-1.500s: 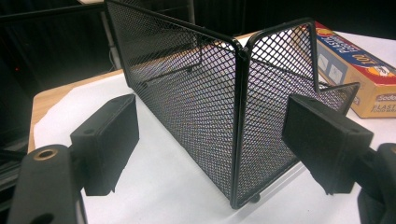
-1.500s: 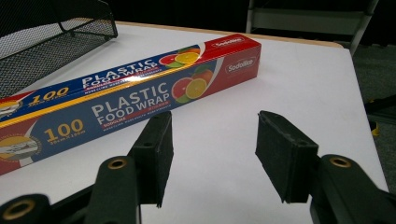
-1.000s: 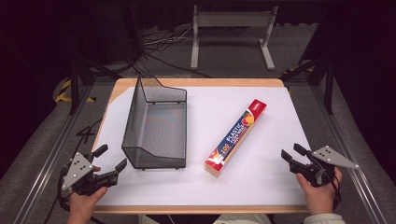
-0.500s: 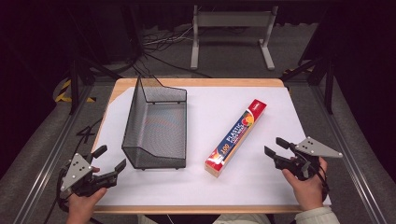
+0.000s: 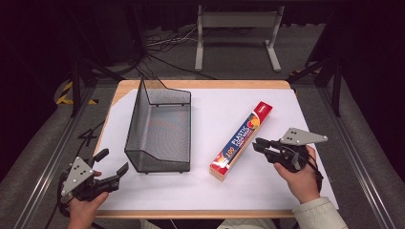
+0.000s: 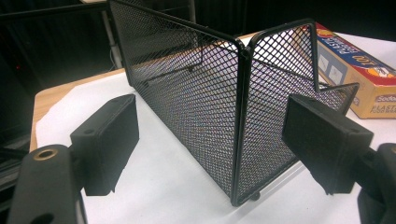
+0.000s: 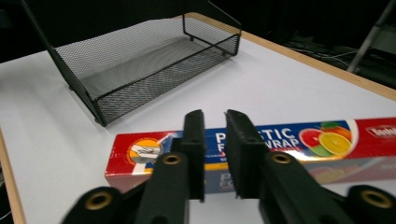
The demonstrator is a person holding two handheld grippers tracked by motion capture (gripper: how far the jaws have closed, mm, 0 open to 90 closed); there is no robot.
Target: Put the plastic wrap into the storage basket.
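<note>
The right gripper [image 5: 263,146], jaws nearly together, points at the plastic-wrap box [image 5: 242,140] as if to grasp it, while the left gripper [image 5: 112,166] waits wide apart beside the mesh tray [image 5: 160,125].

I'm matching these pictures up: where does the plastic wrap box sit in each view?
High view: plastic wrap box lies diagonally right of centre.
Left gripper view: its end shows at the upper right.
Right gripper view: it runs across the lower middle.
Shared landmark: the black mesh tray beside it.

Mesh tray [image 5: 160,129] sits left on worktop [image 5: 210,186], wrap box [image 5: 242,140] right of it, apart. Left gripper [image 5: 111,166] near tray's front-left corner; right gripper [image 5: 261,145] just right of box.
</note>
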